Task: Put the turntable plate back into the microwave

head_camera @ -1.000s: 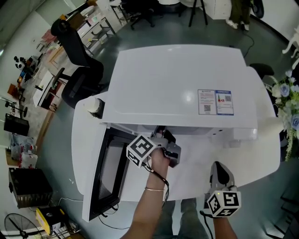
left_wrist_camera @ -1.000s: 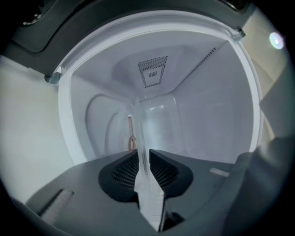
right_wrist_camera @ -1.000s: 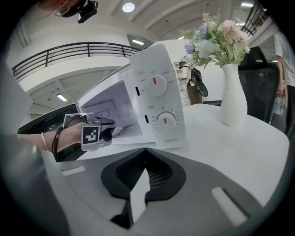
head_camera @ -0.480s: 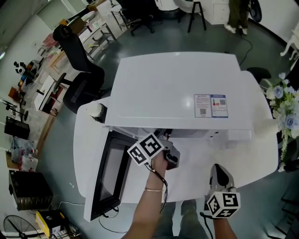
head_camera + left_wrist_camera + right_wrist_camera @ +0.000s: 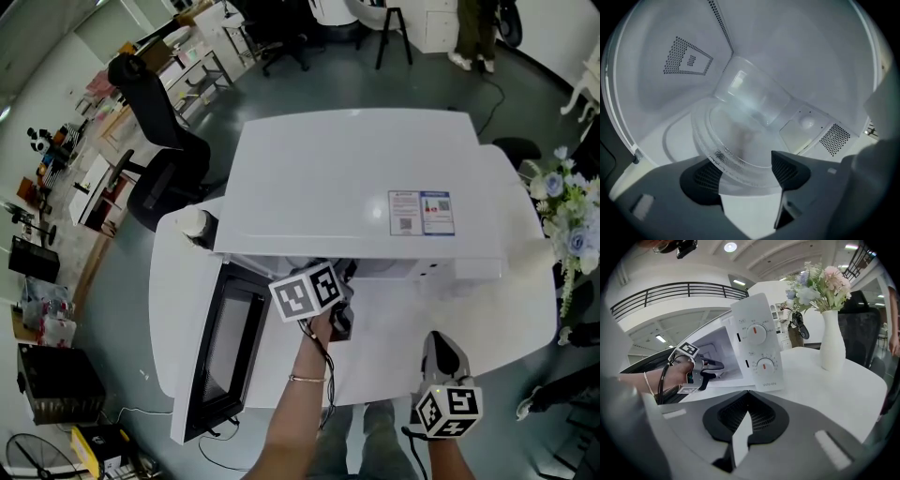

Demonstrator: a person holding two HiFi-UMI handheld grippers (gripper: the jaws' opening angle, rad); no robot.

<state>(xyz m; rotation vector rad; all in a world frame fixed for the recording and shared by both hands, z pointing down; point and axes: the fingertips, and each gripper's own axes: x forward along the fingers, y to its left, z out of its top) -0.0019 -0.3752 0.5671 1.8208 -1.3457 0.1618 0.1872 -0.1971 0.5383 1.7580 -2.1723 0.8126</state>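
The clear glass turntable plate [image 5: 740,140] lies on the floor inside the white microwave [image 5: 356,187]. My left gripper [image 5: 745,171] reaches into the cavity and its jaws are opening. The plate's near rim sits between the two dark pads [image 5: 787,171], which stand apart from it. In the head view the left gripper [image 5: 339,305] is at the oven's mouth, its tips hidden under the top. From the right gripper view, the left gripper [image 5: 715,366] points into the cavity. My right gripper [image 5: 743,434] is shut on nothing, low over the table [image 5: 487,328].
The microwave door [image 5: 220,347] hangs open to the left. Its control panel [image 5: 757,348] with two dials faces the right gripper. A white vase with flowers [image 5: 832,343] stands on the table's right side. A black office chair [image 5: 159,122] stands beyond the table.
The left gripper's marker cube has rolled round at the microwave's mouth while the hand stayed in place. The right gripper has kept still.
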